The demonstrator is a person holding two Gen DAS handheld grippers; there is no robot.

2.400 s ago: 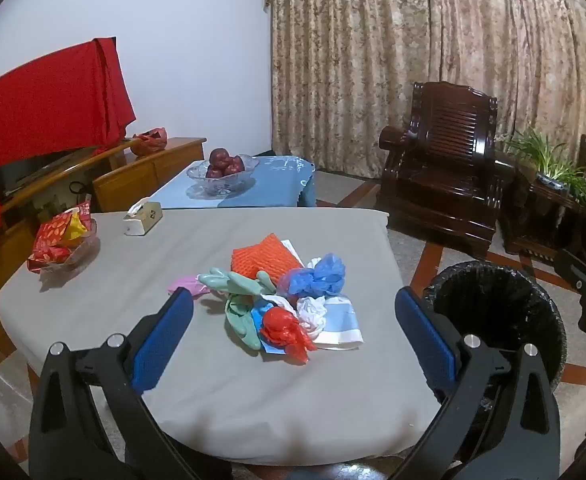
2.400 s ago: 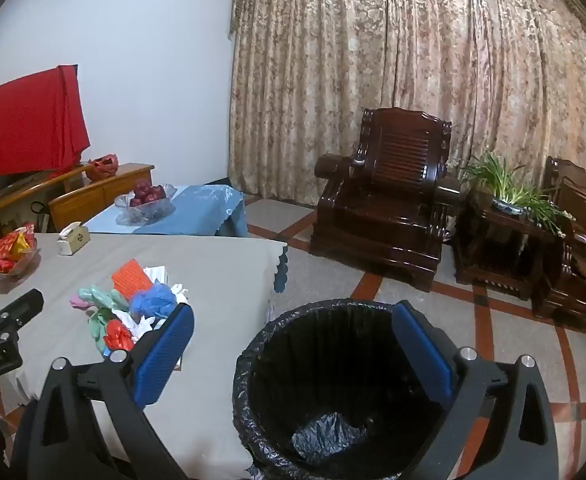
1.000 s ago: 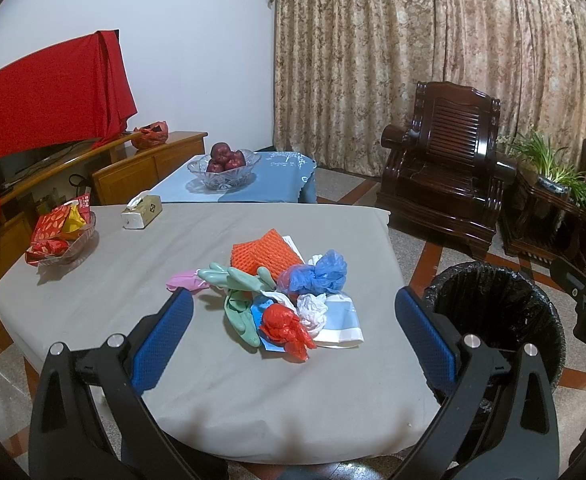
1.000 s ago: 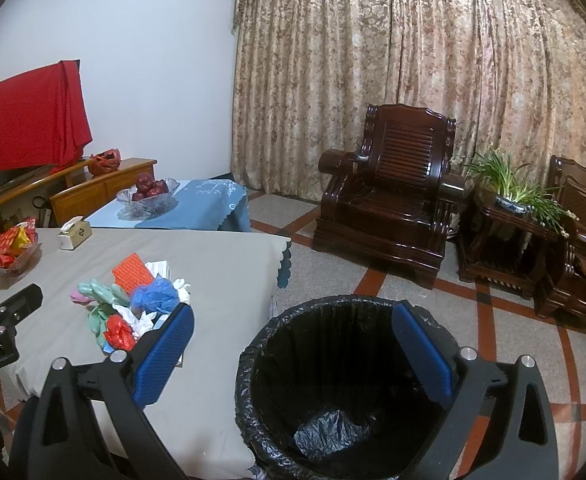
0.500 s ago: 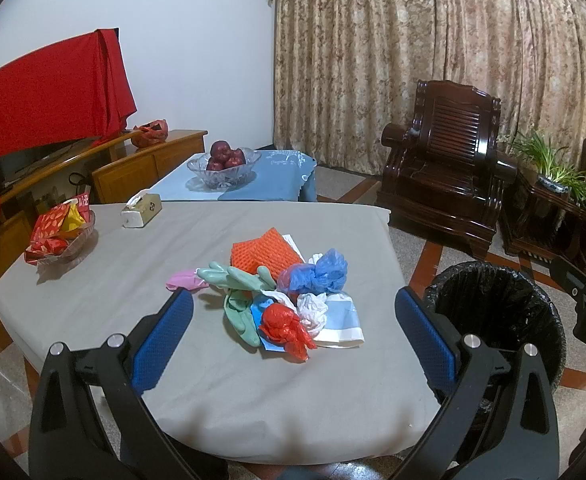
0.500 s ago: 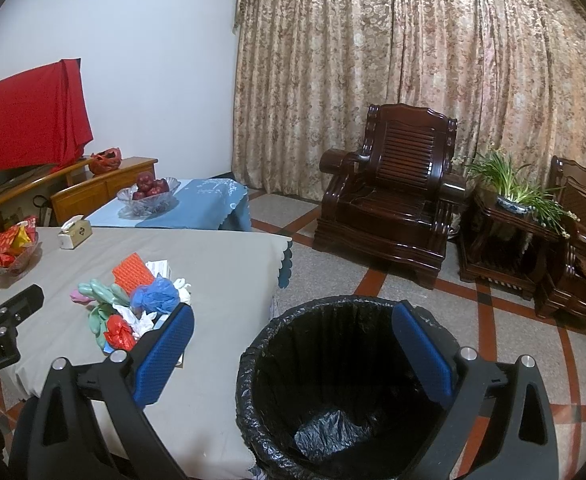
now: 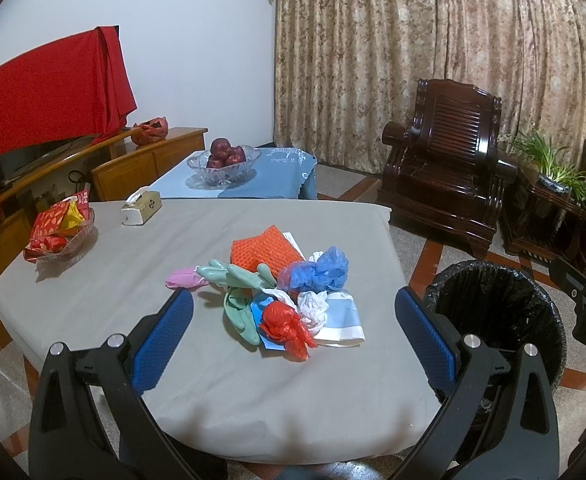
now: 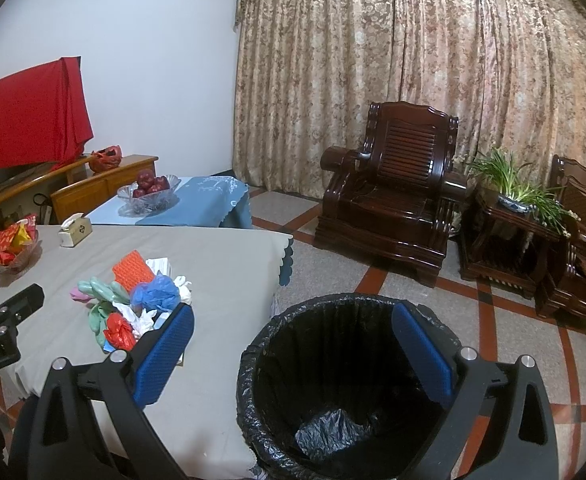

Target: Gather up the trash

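Nothing on the table has shifted since half a second ago; both of my views sit almost exactly as they did, and against the frame from over two seconds back only a slight change of camera angle shows.

My left gripper (image 7: 293, 332) hangs above the near edge of the table (image 7: 93, 280), its blue pads spread wide and holding nothing. My right gripper (image 8: 293, 344) is likewise spread and empty, poised over the mouth of the trash bin (image 8: 253, 364).

Surface: a grey cloth covers the table. The trash pile (image 7: 281, 288) lies near its middle, toward the bin side. I note an orange mesh piece (image 7: 263, 250), pale green gloves (image 7: 233, 280), a crumpled blue bag (image 7: 321, 270), a crumpled red bag (image 7: 283, 326), white tissue (image 7: 313, 306), a small pink scrap (image 7: 183, 279) and a light blue sheet (image 7: 343, 320) underneath. Well apart, at the far left, stand a tissue box (image 7: 141, 210) and a dish of red snack packets (image 7: 59, 228).

Room: the bin stands on the floor just beside the table's right edge, lined with a black bag, a dark crumple at its bottom. Beyond are a low table with a blue cloth (image 7: 269, 180) bearing a glass fruit bowl (image 7: 223, 164), a wooden cabinet (image 7: 145, 160), red fabric (image 7: 45, 76) draped at left, patterned curtains (image 8: 413, 80), a dark wooden armchair (image 8: 393, 200) and a potted plant (image 8: 513, 188).
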